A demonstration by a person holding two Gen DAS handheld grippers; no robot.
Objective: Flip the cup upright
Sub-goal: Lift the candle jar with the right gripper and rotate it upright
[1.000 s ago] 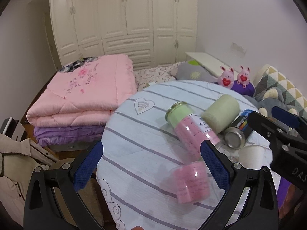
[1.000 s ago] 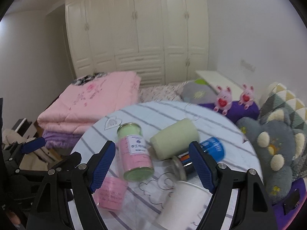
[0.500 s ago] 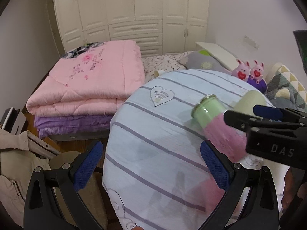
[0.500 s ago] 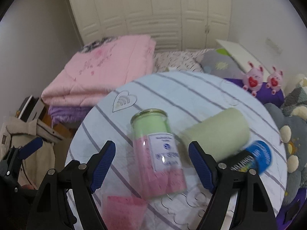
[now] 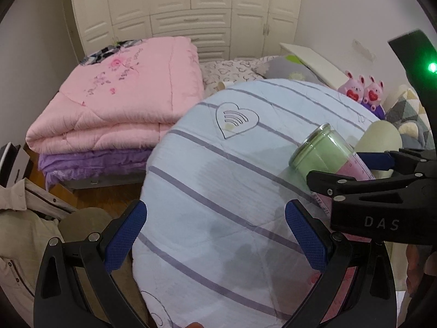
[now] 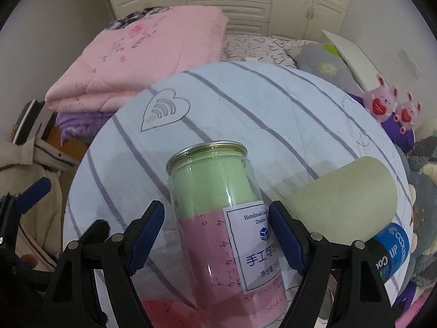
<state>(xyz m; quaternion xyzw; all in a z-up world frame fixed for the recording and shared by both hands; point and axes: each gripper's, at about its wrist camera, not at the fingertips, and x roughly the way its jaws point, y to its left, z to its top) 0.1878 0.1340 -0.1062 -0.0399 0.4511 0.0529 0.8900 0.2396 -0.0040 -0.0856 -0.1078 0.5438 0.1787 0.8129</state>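
Note:
A clear jar (image 6: 218,213) with green and pink filling and a white label lies on its side on the striped round table (image 6: 259,109). My right gripper (image 6: 215,235) is open, its blue pads on either side of the jar, apart from it. The jar also shows in the left wrist view (image 5: 325,155), partly behind the right gripper. My left gripper (image 5: 215,235) is open and empty over the table's near-left part. A pale green cup (image 6: 347,202) lies on its side right of the jar. A pink cup (image 6: 169,314) lies at the bottom edge, mostly hidden.
A blue can (image 6: 390,248) lies beside the green cup. Folded pink and purple quilts (image 5: 117,104) lie on the bed behind the table. Two pink plush toys (image 6: 393,106) and cushions sit at the right. A beige coat (image 5: 21,235) lies at the left.
My right gripper has moved forward and down until its fingers flank the lying jar. The left gripper has drifted left, so the cups have left its view.

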